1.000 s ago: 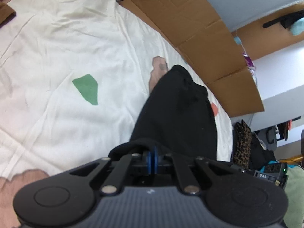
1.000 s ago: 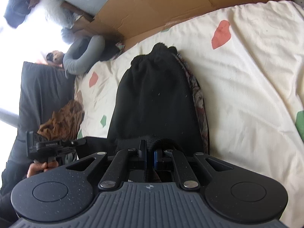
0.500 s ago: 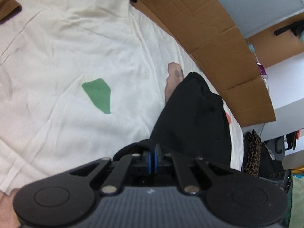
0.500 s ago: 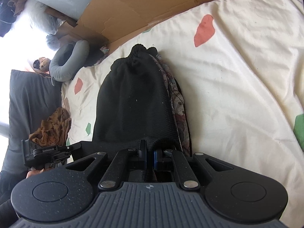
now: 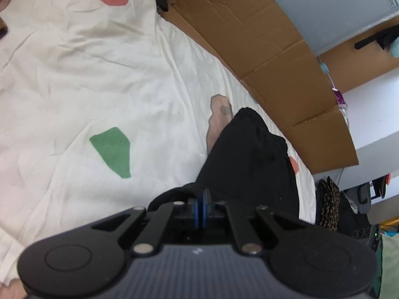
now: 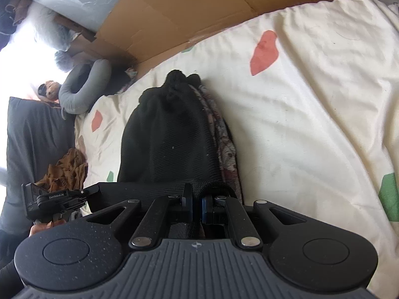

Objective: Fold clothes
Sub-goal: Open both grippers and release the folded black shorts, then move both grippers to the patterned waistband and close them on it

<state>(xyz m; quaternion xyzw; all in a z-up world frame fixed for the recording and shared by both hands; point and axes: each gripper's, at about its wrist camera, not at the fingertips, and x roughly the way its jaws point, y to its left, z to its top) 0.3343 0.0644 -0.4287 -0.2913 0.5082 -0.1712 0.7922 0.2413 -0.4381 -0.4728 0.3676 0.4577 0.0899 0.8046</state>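
Both grippers, left [image 5: 200, 208] & right [image 6: 197, 205], stay clamped on near edge of black garment [image 6: 172, 137], which has sunk closer to the bedsheet [image 5: 99, 74] vs a sec ago (fold prob. being laid down).

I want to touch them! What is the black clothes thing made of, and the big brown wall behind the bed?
The black garment looks like soft knitted cloth, matte, with fine ribbed lines and a bunched, gathered end. The brown wall looks like plain cardboard: flat, dull brown panels with creases and fold seams.
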